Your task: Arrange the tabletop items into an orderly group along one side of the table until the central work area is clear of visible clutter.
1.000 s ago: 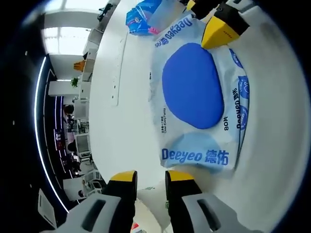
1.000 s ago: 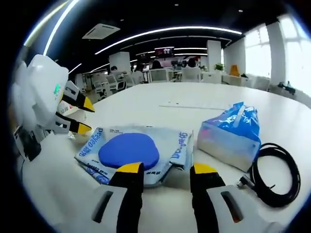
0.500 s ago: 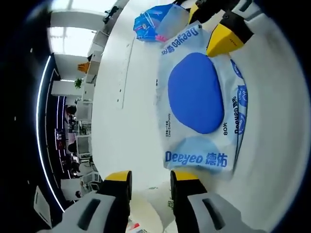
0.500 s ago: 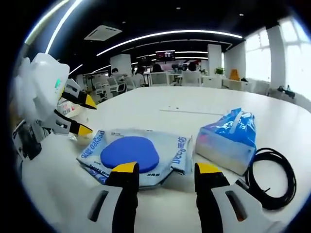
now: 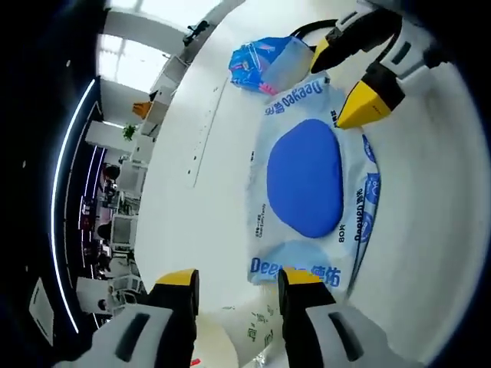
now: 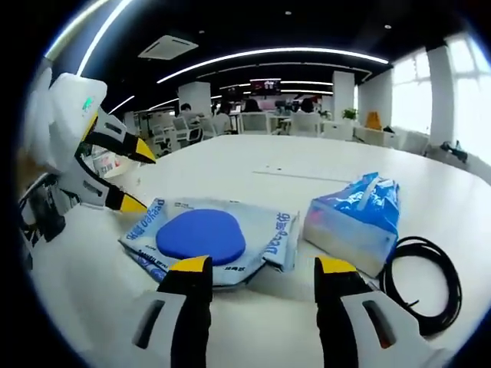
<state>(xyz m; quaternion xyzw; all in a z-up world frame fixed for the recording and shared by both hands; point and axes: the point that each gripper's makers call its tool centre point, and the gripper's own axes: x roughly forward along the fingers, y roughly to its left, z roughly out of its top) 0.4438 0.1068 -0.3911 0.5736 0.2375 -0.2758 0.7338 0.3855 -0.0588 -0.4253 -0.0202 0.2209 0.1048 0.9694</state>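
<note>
- An open office with ceiling light strips, rows of desks and seated people lies behind a broad white tabletop [image 6: 253, 165].
- A wipes pack [image 6: 209, 239] with a blue oval lid lies flat on the tabletop; in the left gripper view the pack [image 5: 307, 184] shows "Deeyeo" print along its edges.
- A blue tissue pack [image 6: 354, 221] sits just beside the wipes pack, on the side away from the left tongs; in the left gripper view the tissue pack [image 5: 265, 63] lies beyond the wipes pack.
- A coiled black cable [image 6: 420, 285] lies near the tissue pack.
- Left tongs [image 5: 233, 285]: jaws apart, nothing between them, the yellow tips at the near edge of the wipes pack. From the right gripper view the left tongs [image 6: 138, 178] come in from the left, spread, with the lower tip at the pack's end; whether it touches cannot be told.
- Right tongs [image 6: 262, 267]: jaws apart and empty, the tips low over the tabletop at the wipes pack's near edge. In the left gripper view the right tongs [image 5: 344, 83] stand spread at the pack's far end, one tip over its corner.
- A pale object [image 5: 244, 341] with small print lies below the left tongs; what it is cannot be told.
</note>
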